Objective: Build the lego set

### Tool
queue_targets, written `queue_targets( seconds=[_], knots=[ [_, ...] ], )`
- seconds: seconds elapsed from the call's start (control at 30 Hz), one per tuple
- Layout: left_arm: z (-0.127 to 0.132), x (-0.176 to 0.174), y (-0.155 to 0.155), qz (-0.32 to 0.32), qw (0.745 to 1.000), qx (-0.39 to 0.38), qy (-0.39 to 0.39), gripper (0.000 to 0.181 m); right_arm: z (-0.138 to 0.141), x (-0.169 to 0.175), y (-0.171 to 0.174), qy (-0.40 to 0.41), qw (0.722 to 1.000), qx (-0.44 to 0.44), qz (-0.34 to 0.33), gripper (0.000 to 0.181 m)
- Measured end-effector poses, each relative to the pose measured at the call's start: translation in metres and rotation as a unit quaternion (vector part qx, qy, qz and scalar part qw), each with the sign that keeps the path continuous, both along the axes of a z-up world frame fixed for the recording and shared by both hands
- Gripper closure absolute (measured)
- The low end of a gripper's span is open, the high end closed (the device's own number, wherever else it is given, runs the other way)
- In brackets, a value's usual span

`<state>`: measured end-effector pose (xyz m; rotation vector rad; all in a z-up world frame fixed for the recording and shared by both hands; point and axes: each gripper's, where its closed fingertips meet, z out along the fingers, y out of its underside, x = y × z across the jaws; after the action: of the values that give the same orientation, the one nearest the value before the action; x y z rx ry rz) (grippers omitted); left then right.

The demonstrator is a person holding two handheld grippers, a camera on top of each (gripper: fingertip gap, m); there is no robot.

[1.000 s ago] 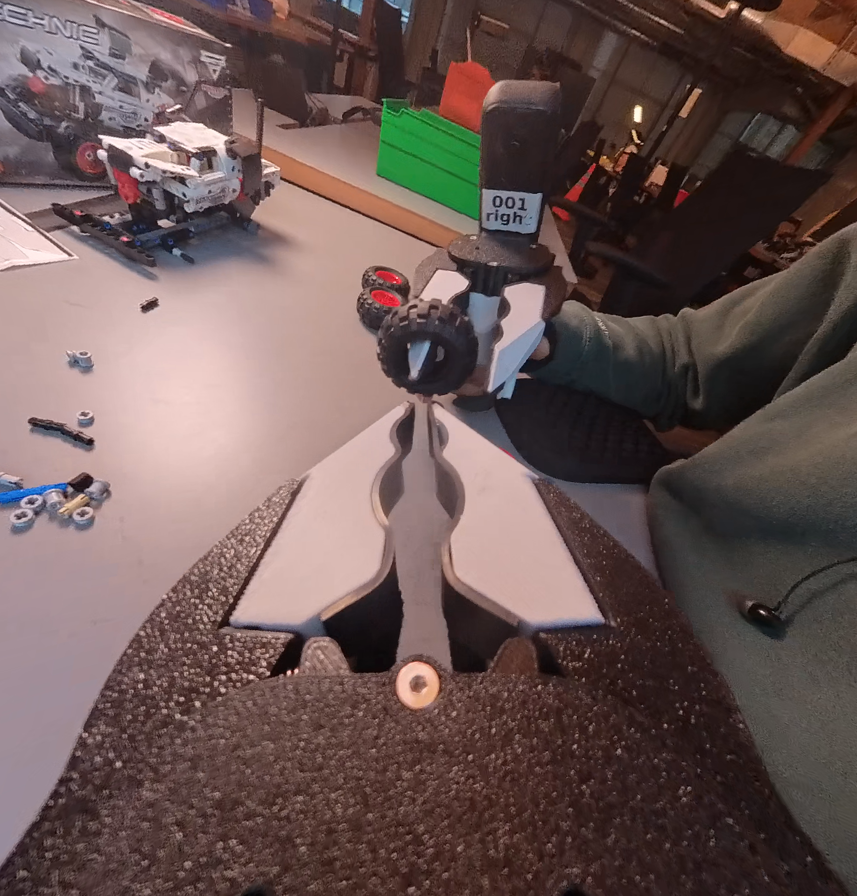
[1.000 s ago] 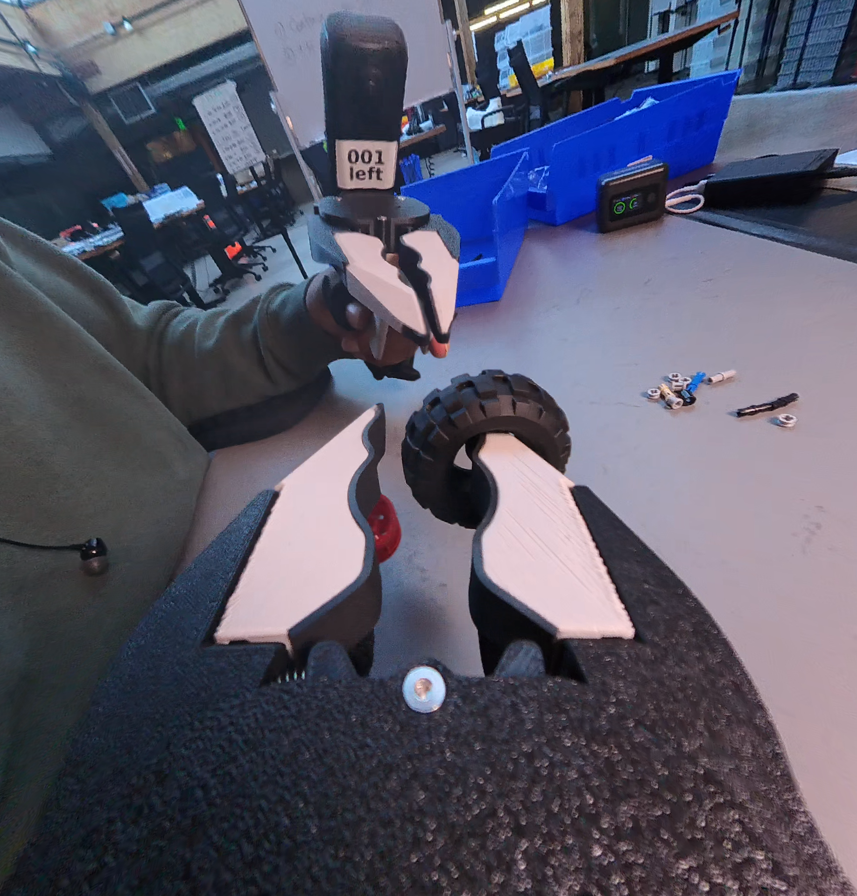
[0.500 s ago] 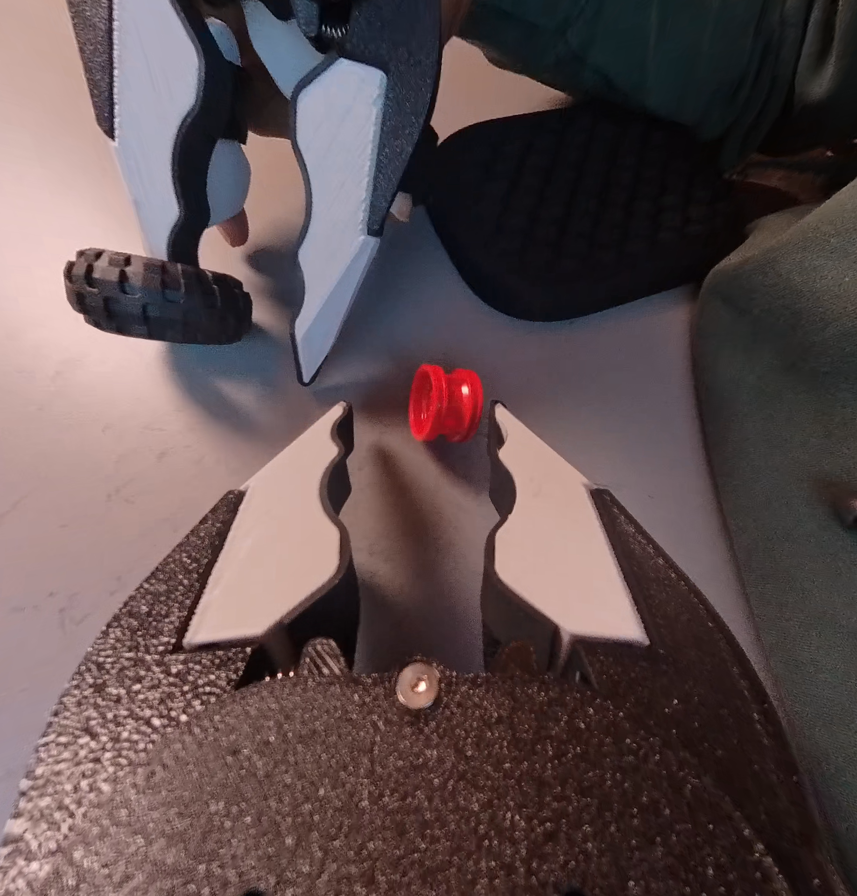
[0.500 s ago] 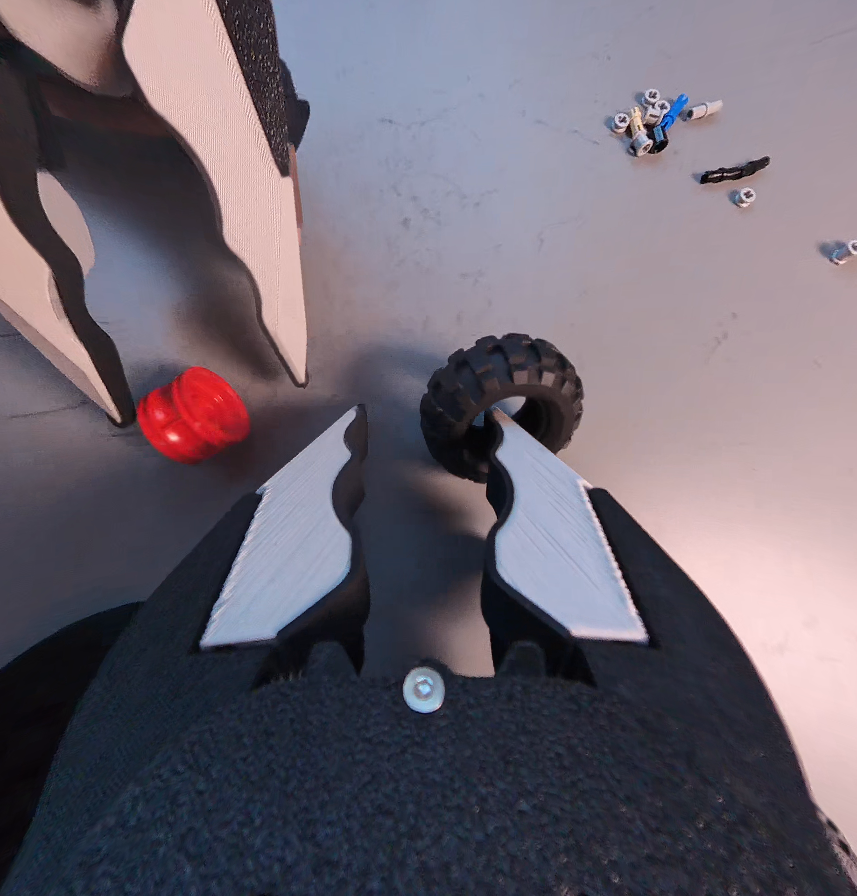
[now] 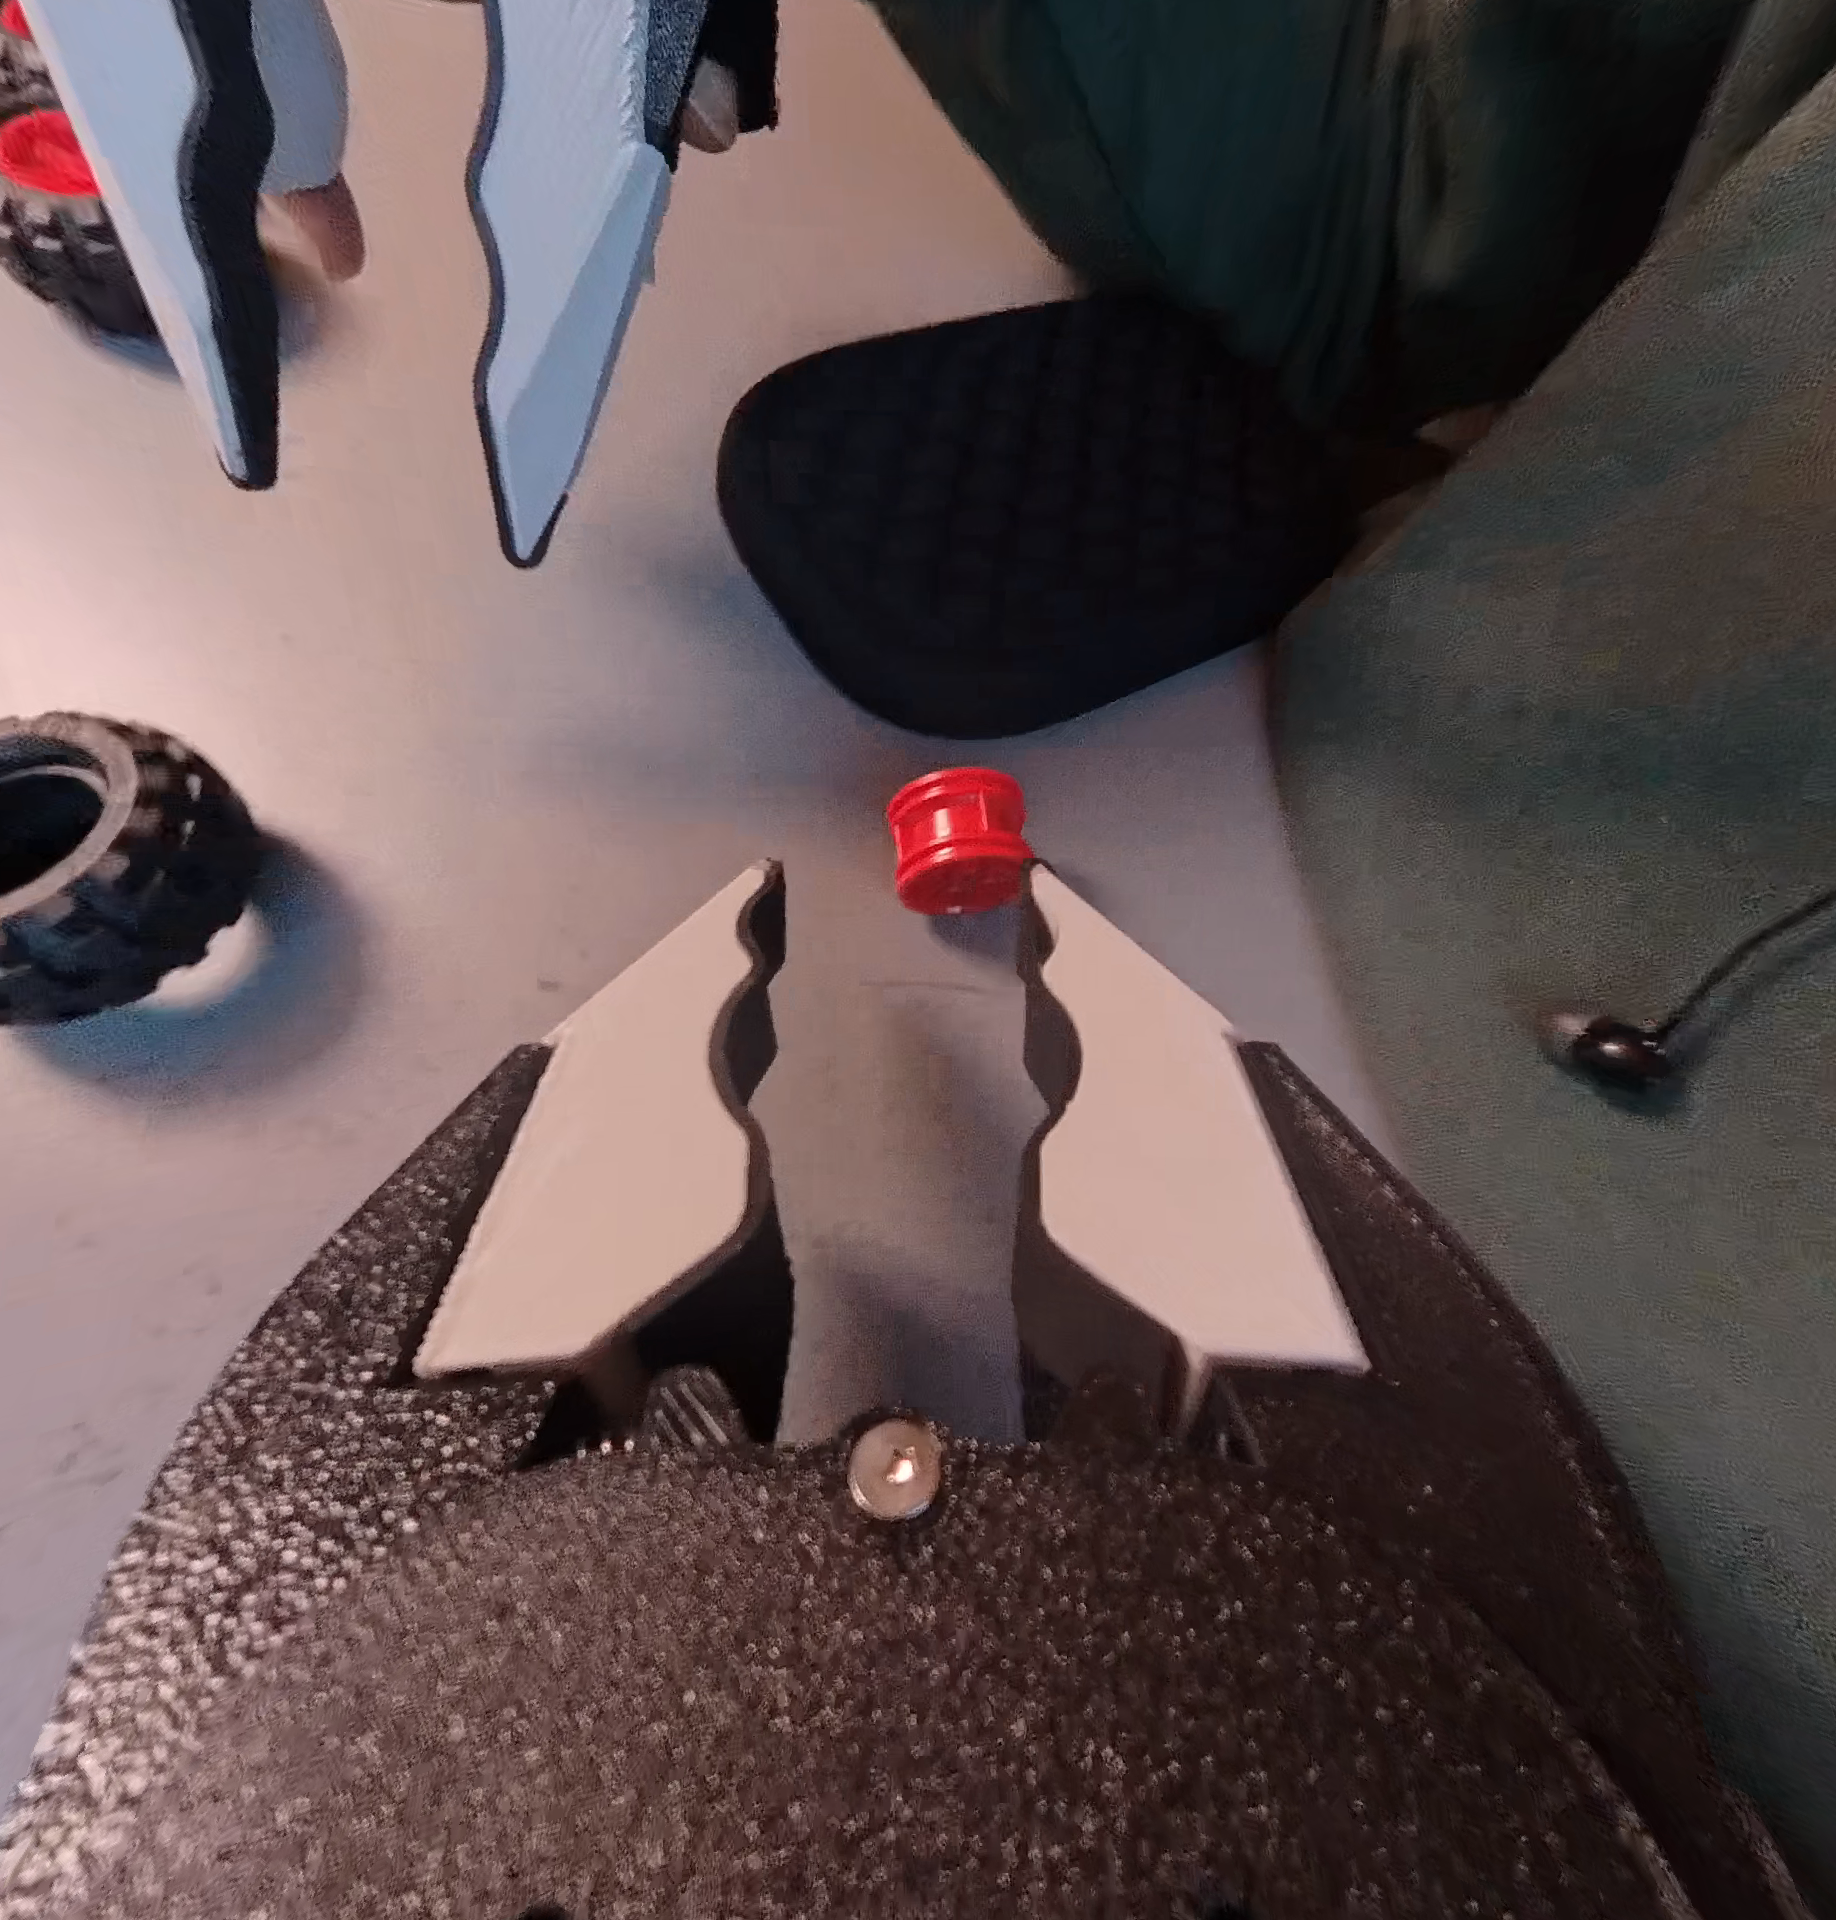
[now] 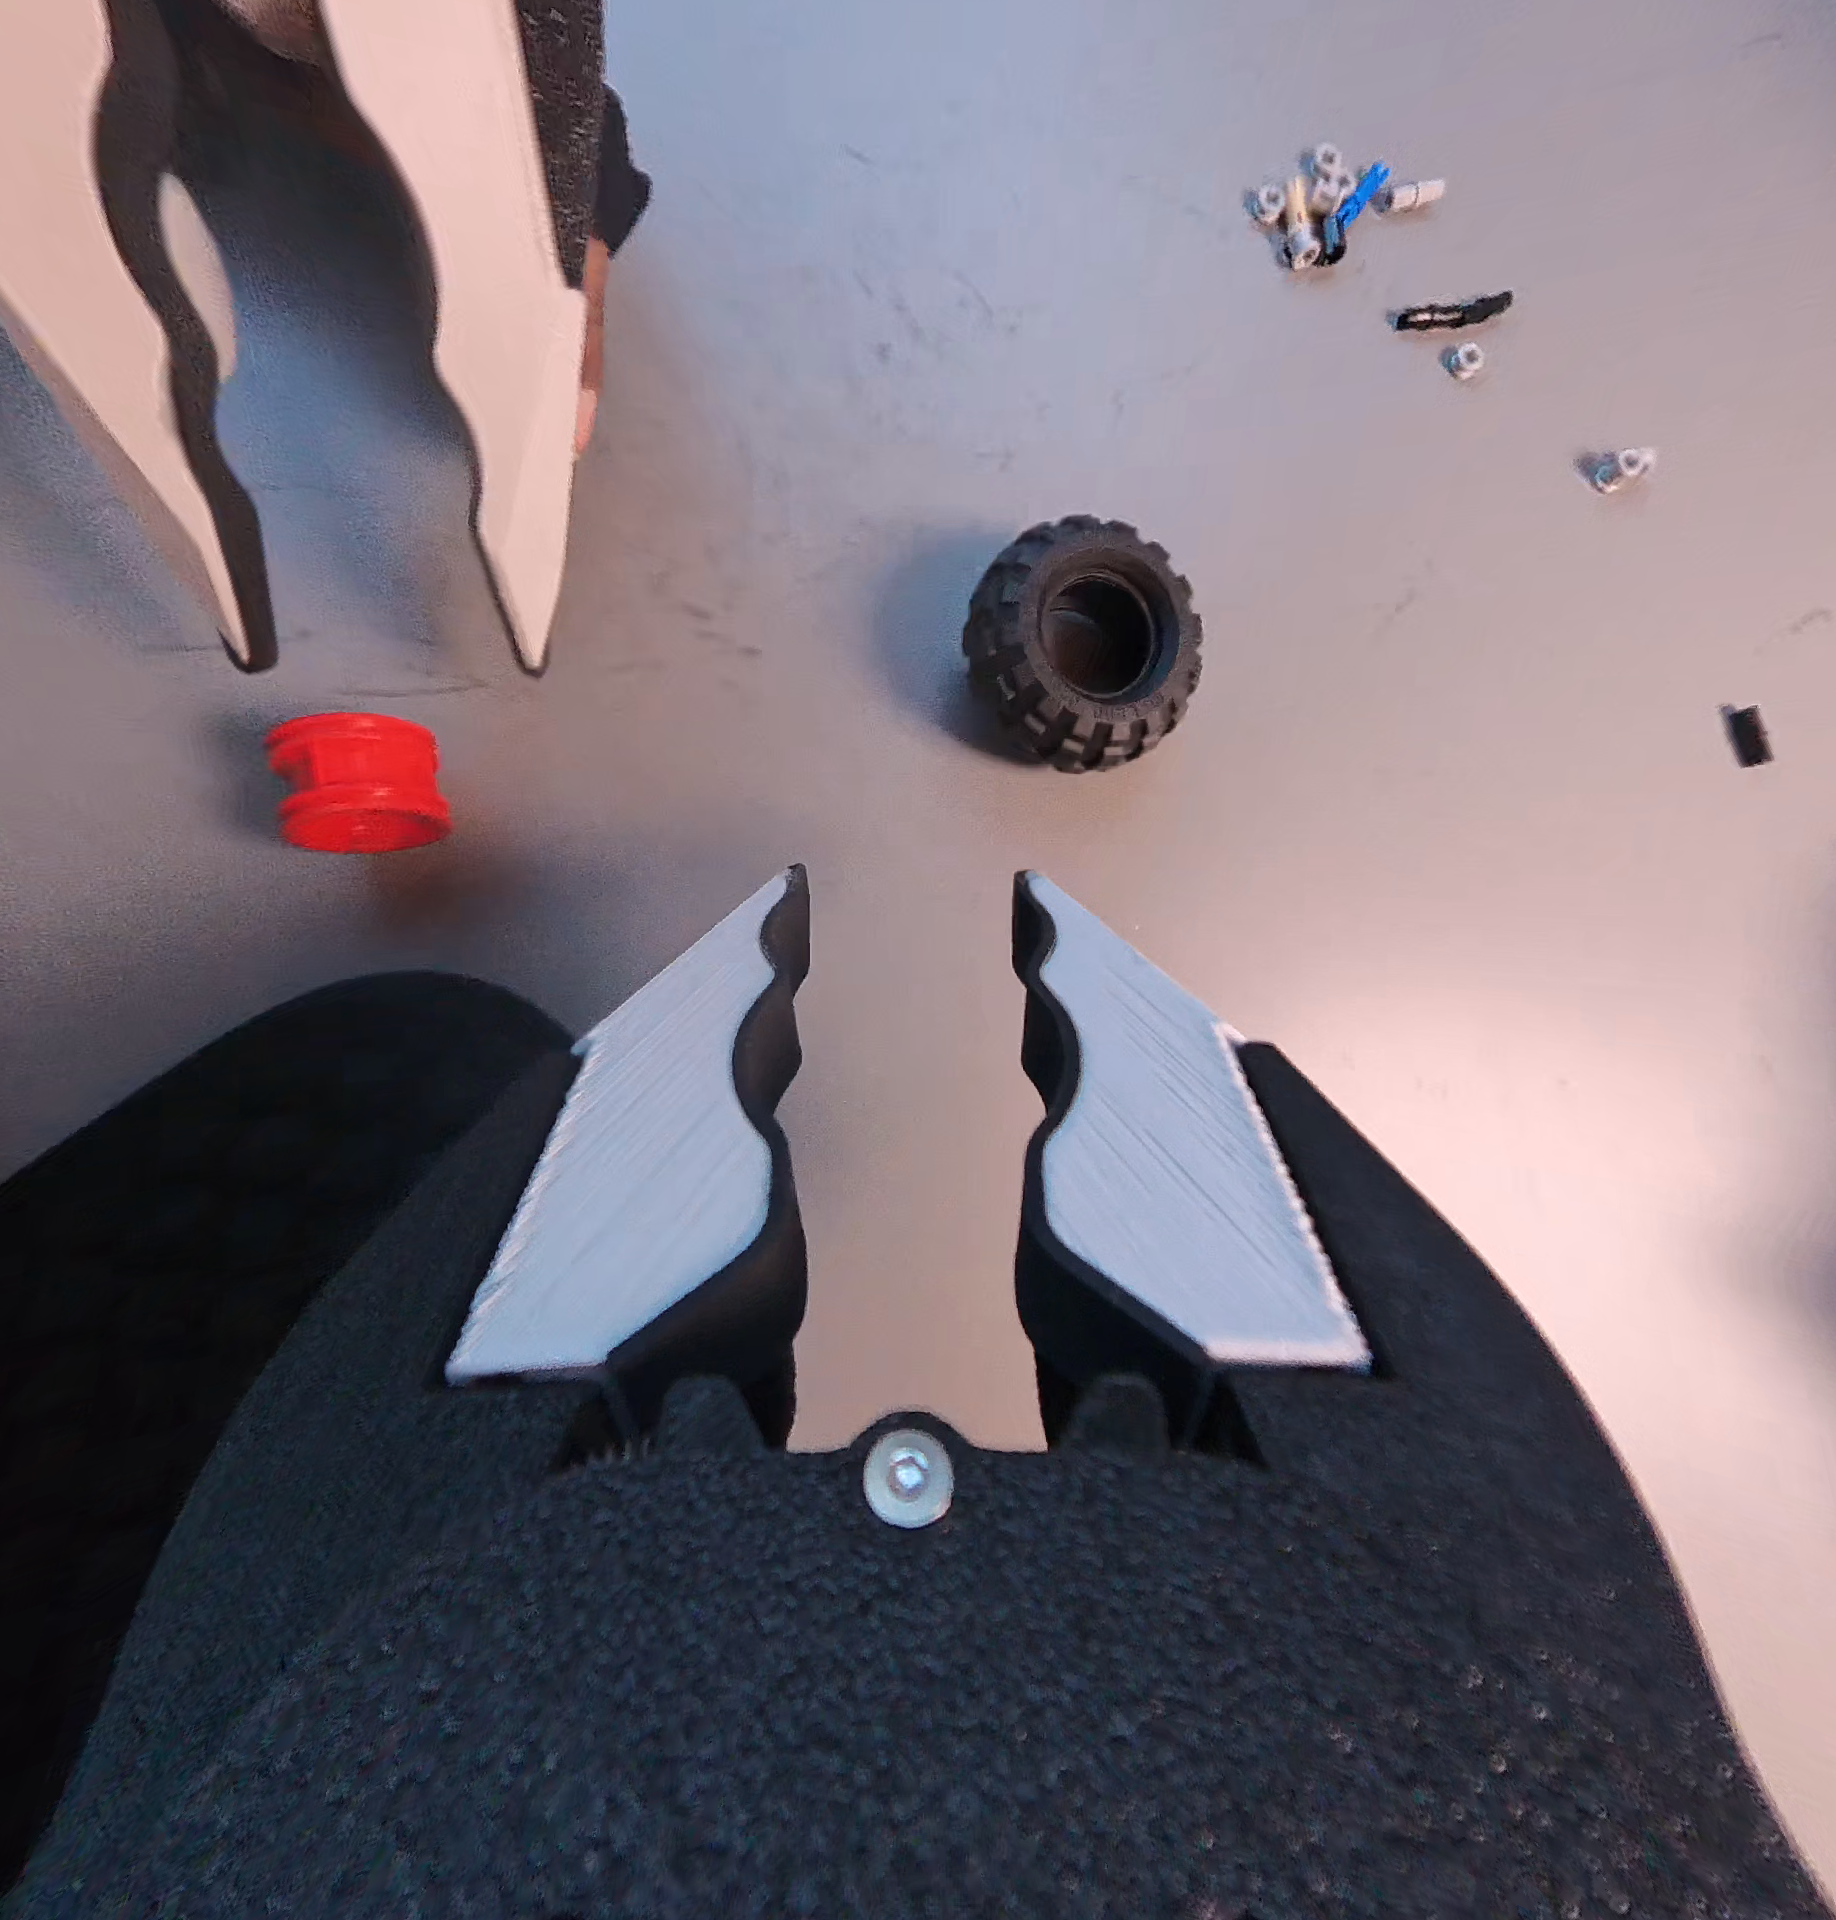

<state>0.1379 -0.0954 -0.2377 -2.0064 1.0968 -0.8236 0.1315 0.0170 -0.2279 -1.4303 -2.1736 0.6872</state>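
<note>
Both of your claws hang over the grey surface (image 6: pixel 997 312) with nothing in them. The left claw (image 5: pixel 903 883) stands parted, its tips low and just short of the red wheel hub (image 5: pixel 958 854); the hub lies on its side, touching or nearly touching the tip of the claw's right-hand finger rather than sitting between the two. The right claw (image 6: pixel 909 883) is likewise parted and empty, with the black tyre (image 6: pixel 1085 644) lying loose ahead of it, clear of both fingers. In the right wrist view the hub (image 6: pixel 358 781) rests well to one side of the tyre, so the two parts are separate and this wheel is not yet assembled.

At the top left corner of the left wrist view you can see a finished wheel (image 5: pixel 31 197), red hub seated in black tyre, partly hidden behind the right claw; a second may lie above it, but too little shows to tell. A scatter of small pins and bushes (image 6: pixel 1319 213) and a short black connector (image 6: pixel 1454 310) lie unused farther out. The model itself is out of view, so its state cannot be judged. By this evidence, wheel assembly is under way: at least one is made, one hub and tyre remain to be pressed together, and the mounting of wheels appears still to come.
</note>
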Motion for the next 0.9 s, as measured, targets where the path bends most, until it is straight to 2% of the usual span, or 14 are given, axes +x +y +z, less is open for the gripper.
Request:
queue_targets(
  seconds=[0.1, 0.17, 0.23, 0.3, 0.4, 0.53, 0.63, 0.7, 0.77, 0.9],
  knots=[
    [-0.002, 0.019, -0.007, -0.021, 1.000, 0.000, 0.007, 0.121, 0.019, 0.009, -0.013, 0.046, 0.998, -0.039, 0.037, 0.148],
    [-0.021, 0.030, -0.007, -0.032, 0.997, 0.005, 0.066, 0.125, 0.017, 0.004, -0.007, 0.052, 0.998, -0.035, 0.022, 0.150],
    [-0.032, 0.032, -0.003, -0.034, 0.994, 0.018, 0.104, 0.138, 0.007, -0.001, 0.004, 0.039, 0.999, -0.017, -0.005, 0.149],
    [-0.025, 0.025, 0.001, -0.021, 0.995, 0.017, 0.094, 0.150, 0.003, -0.004, 0.011, 0.039, 0.999, -0.010, -0.024, 0.148],
    [0.000, -0.008, 0.017, 0.042, 0.995, 0.042, 0.076, 0.150, 0.007, -0.014, 0.020, 0.065, 0.996, -0.016, -0.055, 0.143],
    [0.064, -0.099, 0.034, 0.200, 0.970, 0.110, 0.082, 0.150, 0.007, -0.045, 0.019, 0.096, 0.990, -0.049, -0.088, 0.118],
    [0.099, -0.199, 0.016, 0.327, 0.929, 0.101, 0.138, 0.150, -0.013, -0.068, 0.013, 0.077, 0.990, -0.060, -0.099, 0.105],
    [0.108, -0.272, -0.011, 0.400, 0.891, 0.060, 0.207, 0.150, -0.028, -0.077, 0.014, 0.058, 0.992, -0.035, -0.107, 0.124],
    [0.111, -0.337, -0.044, 0.454, 0.856, -0.004, 0.246, 0.150, -0.029, -0.075, 0.013, 0.048, 0.995, -0.008, -0.085, 0.126],
    [0.098, -0.446, -0.108, 0.522, 0.788, -0.139, 0.297, 0.150, -0.004, -0.074, 0.018, 0.096, 0.990, -0.025, -0.102, 0.126]
  ],
)
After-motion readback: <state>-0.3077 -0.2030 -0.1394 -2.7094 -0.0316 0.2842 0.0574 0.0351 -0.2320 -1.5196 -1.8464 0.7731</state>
